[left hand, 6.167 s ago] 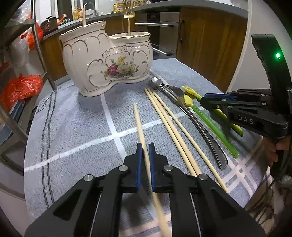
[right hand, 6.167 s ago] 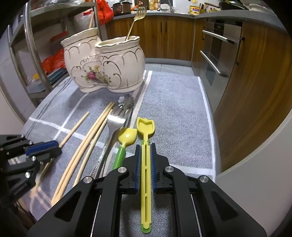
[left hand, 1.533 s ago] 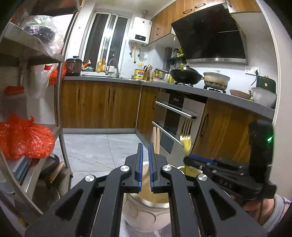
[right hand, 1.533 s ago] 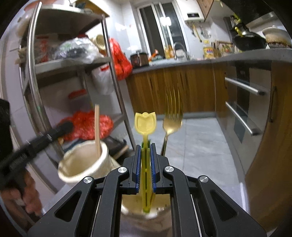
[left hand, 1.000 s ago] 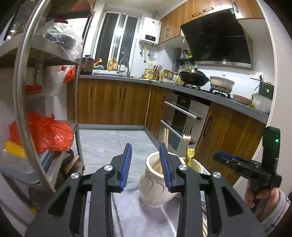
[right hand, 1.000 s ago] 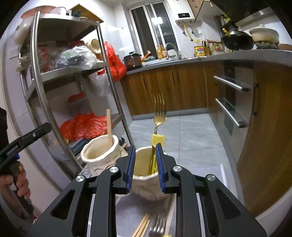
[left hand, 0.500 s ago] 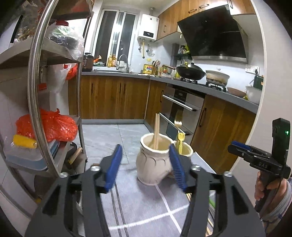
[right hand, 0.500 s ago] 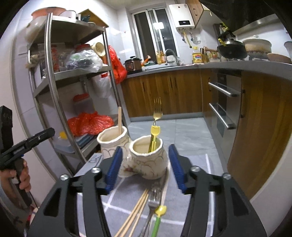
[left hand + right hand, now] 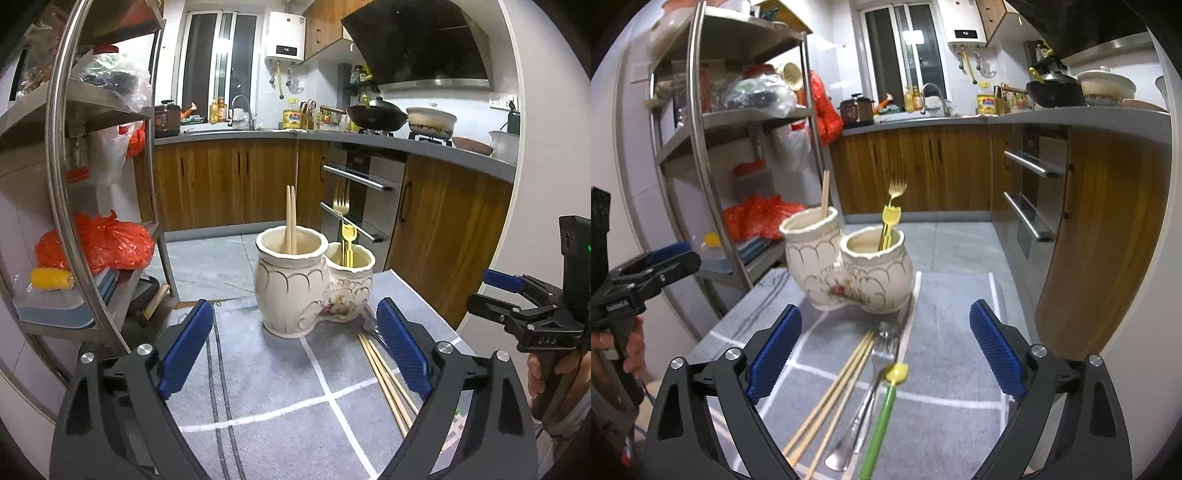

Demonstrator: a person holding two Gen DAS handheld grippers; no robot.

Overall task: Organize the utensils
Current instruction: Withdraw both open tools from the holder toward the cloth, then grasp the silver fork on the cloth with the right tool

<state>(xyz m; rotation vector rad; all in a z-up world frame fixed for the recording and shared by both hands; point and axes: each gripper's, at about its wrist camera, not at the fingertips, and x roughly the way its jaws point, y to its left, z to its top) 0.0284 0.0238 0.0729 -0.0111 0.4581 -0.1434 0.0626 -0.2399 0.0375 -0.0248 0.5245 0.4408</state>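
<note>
Left tongs (image 9: 295,354) spread wide, nothing between the blue pads (image 9: 184,347). Right tongs (image 9: 884,352) likewise wide apart and empty; also seen from the left view at the right edge (image 9: 517,295), held in a hand (image 9: 546,373).

Holder (image 9: 310,284), cream ceramic, two joined pots with a flower motif, stands upright near the far edge of the desk (image 9: 258,369), on a grey cloth with white lines.
- Taller pot: two chopsticks (image 9: 291,221) upright, side by side.
- Shorter pot: gold fork (image 9: 895,192) tines up, and a yellow scoop (image 9: 888,221) leaning just beside it.

On the desk, nearer than the holder:
- Three loose chopsticks (image 9: 834,391) lying roughly parallel, tips toward the holder's base.
- Steel fork (image 9: 882,350) just right of them, with a second steel handle (image 9: 846,439) alongside; the two overlap, hard to separate.
- Green scoop (image 9: 882,417) with yellow head, rightmost, touching or nearly touching the steel pieces.

All loose pieces lie between the right tongs' fingers in that view but below them, not touched.

Surroundings: steel rack (image 9: 701,147) off the desk's left side, holding red bags (image 9: 99,240); wooden cabinets (image 9: 221,181) and oven (image 9: 354,192) beyond the far edge.
</note>
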